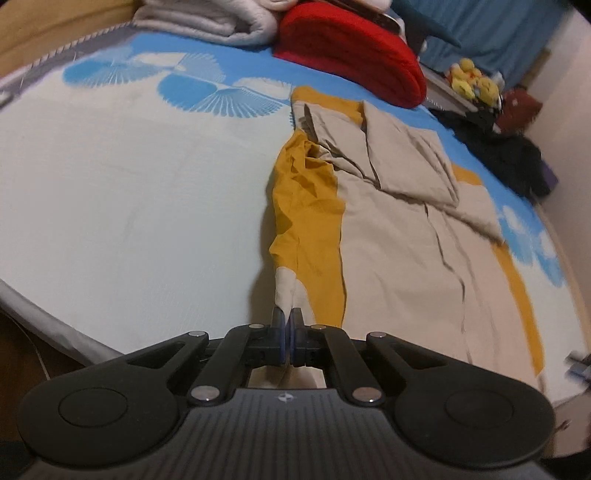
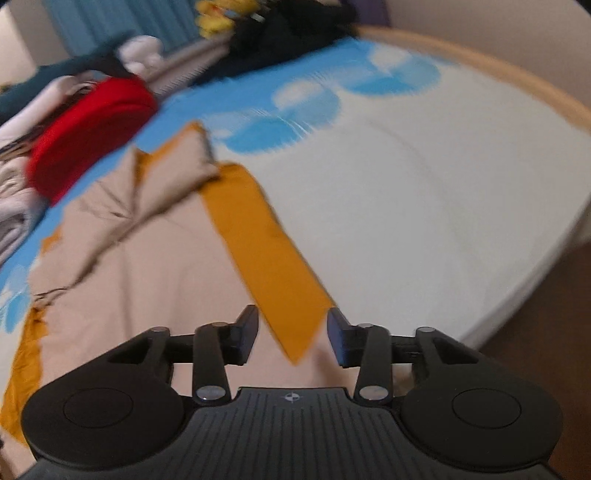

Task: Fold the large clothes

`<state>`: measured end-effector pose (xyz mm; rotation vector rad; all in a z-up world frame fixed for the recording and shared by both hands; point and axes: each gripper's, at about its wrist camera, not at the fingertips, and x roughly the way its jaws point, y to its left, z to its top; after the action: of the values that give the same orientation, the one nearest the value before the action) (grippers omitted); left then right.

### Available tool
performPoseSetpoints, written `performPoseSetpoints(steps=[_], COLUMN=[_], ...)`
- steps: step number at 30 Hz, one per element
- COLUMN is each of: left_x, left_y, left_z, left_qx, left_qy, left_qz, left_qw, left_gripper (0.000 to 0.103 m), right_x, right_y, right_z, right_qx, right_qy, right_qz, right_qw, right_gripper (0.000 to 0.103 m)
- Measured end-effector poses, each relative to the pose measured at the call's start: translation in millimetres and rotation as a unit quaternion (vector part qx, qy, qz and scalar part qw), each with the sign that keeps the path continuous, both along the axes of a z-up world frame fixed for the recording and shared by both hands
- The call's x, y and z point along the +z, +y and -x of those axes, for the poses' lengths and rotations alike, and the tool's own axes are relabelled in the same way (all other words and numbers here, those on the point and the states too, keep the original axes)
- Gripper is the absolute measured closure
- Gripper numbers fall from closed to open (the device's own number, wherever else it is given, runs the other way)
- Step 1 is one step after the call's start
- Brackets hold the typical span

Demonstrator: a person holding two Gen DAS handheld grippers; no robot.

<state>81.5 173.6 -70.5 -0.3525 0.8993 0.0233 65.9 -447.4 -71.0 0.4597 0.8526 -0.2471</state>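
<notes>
A large beige and mustard-yellow garment [image 1: 399,236] lies spread on the bed, partly folded, with a folded beige flap toward the far end. My left gripper [image 1: 287,317] is shut on the garment's near left edge and lifts it, so the yellow side stands up in a ridge. In the right wrist view the same garment [image 2: 147,258] lies to the left, and a yellow band of it [image 2: 273,258] runs down between my fingers. My right gripper [image 2: 292,332] is open just above that yellow corner and holds nothing.
The bed sheet [image 1: 129,206] is pale with blue fan prints. A red cushion [image 1: 354,55] and folded white blankets [image 1: 221,22] lie at the far end. Dark clothes [image 1: 509,147] and yellow plush toys [image 1: 472,79] sit at the far right. The bed's edge [image 2: 517,295] curves at right.
</notes>
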Motion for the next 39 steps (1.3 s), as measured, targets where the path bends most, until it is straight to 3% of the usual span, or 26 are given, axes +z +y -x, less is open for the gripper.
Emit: performPoseSetpoints(steps=[4, 8, 11, 12, 13, 15, 19, 20, 22, 25, 29, 35, 39], left_x=[-4.4, -10.1, -20.9, -24.3, -28.8, -35.2, -42.1, -42.0, -38.0, -17.2, 35.1, 114.8, 154.8], left_y=[1.7, -2.4, -1.4, -0.5, 0.1, 1.4, 1.2, 1.0, 0.4, -1.5, -1.5, 4.7, 22.3], left_z=[-0.8, -4.5, -8.9, -9.6, -10.8, -12.5, -12.8, -11.9, -8.7, -1.6, 7.8, 25.6, 46.7], left_qx=[0.004, 0.002, 0.012, 0.016, 0.021, 0.028, 0.031, 0.03, 0.026, 0.015, -0.008, -0.048, -0.062], left_qy=[0.008, 0.019, 0.041, 0.048, 0.059, 0.074, 0.086, 0.084, 0.072, 0.041, -0.025, -0.095, -0.121], left_qz=[0.004, 0.007, 0.02, 0.023, 0.024, 0.022, 0.013, 0.012, 0.012, 0.008, 0.026, 0.025, 0.039], left_qw=[1.0, 0.9998, 0.9989, 0.9984, 0.9978, 0.9966, 0.9957, 0.9959, 0.997, 0.999, 0.9993, 0.994, 0.99], left_gripper=[0.101, 0.098, 0.083, 0.082, 0.082, 0.082, 0.084, 0.097, 0.1, 0.102, 0.102, 0.102, 0.102], right_x=[-36.2, -61.5, -71.8, -69.9, -68.8, -65.1, -43.3, -37.3, -24.6, 3.3, 51.4, 121.5, 150.6], right_y=[-9.1, -10.4, -2.2, 1.5, 4.8, 7.5, 6.9, 7.5, 5.5, 1.0, -0.2, -6.0, -15.2], right_z=[-6.1, -19.9, -23.9, -24.7, -24.3, -20.9, -12.7, -9.7, -4.4, 3.3, 15.5, 30.2, 50.1], right_qx=[-0.024, -0.013, 0.012, 0.023, 0.03, 0.041, 0.049, 0.05, 0.047, 0.041, 0.054, 0.064, 0.063], right_qy=[0.044, 0.084, 0.101, 0.102, 0.101, 0.094, 0.054, 0.042, 0.019, -0.024, -0.085, -0.158, -0.182], right_qz=[-0.013, -0.018, 0.01, 0.021, 0.026, 0.018, 0.007, 0.006, -0.009, -0.053, -0.085, -0.116, -0.128], right_qw=[0.999, 0.996, 0.995, 0.994, 0.994, 0.995, 0.997, 0.998, 0.999, 0.997, 0.991, 0.978, 0.973], right_gripper=[0.06, 0.059, 0.058, 0.065, 0.083, 0.097, 0.102, 0.102, 0.102, 0.103, 0.103, 0.103, 0.103])
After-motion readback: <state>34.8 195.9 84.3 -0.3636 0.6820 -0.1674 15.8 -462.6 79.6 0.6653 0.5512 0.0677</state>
